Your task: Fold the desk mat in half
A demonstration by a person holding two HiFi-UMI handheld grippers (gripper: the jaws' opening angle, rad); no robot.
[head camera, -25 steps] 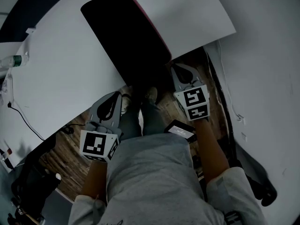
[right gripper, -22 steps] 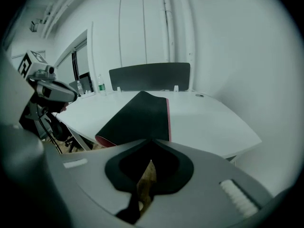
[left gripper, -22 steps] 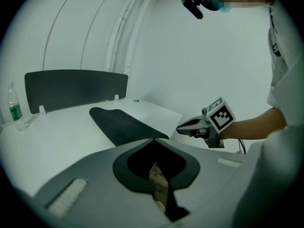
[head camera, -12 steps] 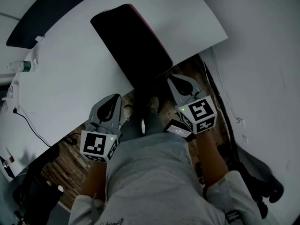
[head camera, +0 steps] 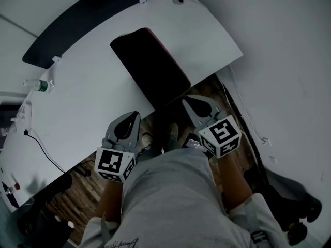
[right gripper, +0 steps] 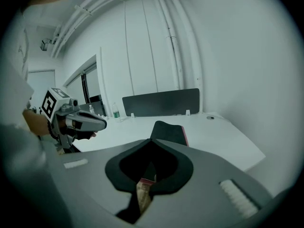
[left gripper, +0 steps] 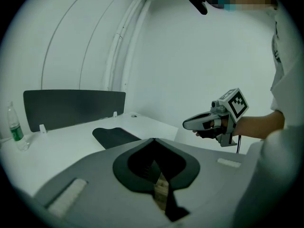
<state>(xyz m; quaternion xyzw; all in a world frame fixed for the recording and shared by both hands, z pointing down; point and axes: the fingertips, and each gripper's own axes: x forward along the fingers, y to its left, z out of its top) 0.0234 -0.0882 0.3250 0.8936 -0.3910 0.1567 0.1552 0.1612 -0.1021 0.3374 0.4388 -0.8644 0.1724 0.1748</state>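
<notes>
The mat (head camera: 150, 66) lies flat on the counter (head camera: 88, 92), running at a slant from the counter's near edge toward its far edge. Its near end sits right at that near edge, where a thin lip would be easy to pinch from the person's side.

Both tools hang just off the counter's near edge, close to the person's body and clear of the mat. The left tool (head camera: 132, 117) has its jaws pressed together on nothing, and so does the right tool (head camera: 187, 101). Held like this, they fit 2 readings: a pause ahead of reaching for the mat, or a pull-back after letting it go.

The mat itself does not settle it. It is a dark, matte slab with rounded corners, and a thin red strip shows along its long side toward the counter's right end. That could be the other face peeking out of a fold or just a coloured edge. I cannot tell whether it is 1 layer or 2.

The counter is smooth and white. A dark panel (head camera: 88, 27) stands along the counter's far edge and a clear bottle (head camera: 44, 85) near its left end. The tools are grey plastic with black-lined, teardrop hollows. Below the counter's near edge the floor (head camera: 77, 190) is wood plank.
</notes>
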